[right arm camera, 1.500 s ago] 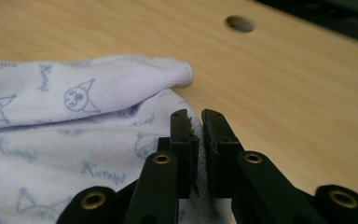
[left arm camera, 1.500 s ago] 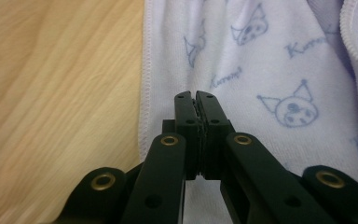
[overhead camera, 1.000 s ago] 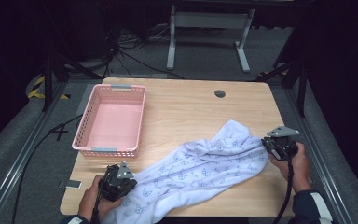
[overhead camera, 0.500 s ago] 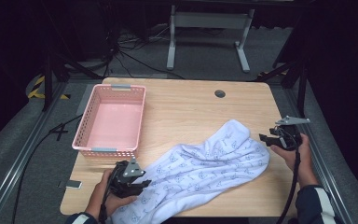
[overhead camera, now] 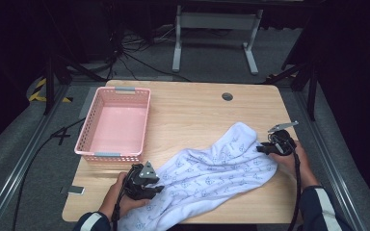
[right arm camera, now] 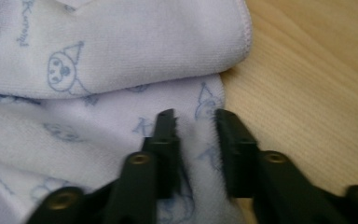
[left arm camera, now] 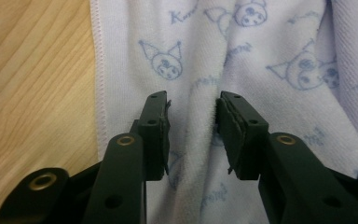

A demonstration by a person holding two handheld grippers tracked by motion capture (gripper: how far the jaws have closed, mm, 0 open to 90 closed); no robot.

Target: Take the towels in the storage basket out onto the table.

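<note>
Wooden table (overhead camera: 192, 110): bare at the far side, edges close at near and right; risk of cloth sliding over the near edge, where part already hangs. Towel (overhead camera: 212, 178): white with a blue print, rumpled, lying slantwise from the near left to the right middle of the table, well apart from nothing but the grippers; likely to bunch or twist if pulled unevenly from its two ends. Pink basket (overhead camera: 146, 120): empty, at far left, just beyond the towel's near-left end; liable to be nudged or snagged by a swung corner. Left gripper (overhead camera: 160, 188) (left arm camera: 193, 126): at the near-left end, jaws just been closing, not yet clamped, a raised fold between them and brushing one pad; grip apt to catch one thin layer and slip, being set inside the hem (left arm camera: 100, 93). Right gripper (overhead camera: 260, 148) (right arm camera: 196, 135): at the towel's right end, jaws just been closing, drawn near together on cloth beside the corner, seemingly pinching it; hold so near the edge prone to pull free under tension.
</note>
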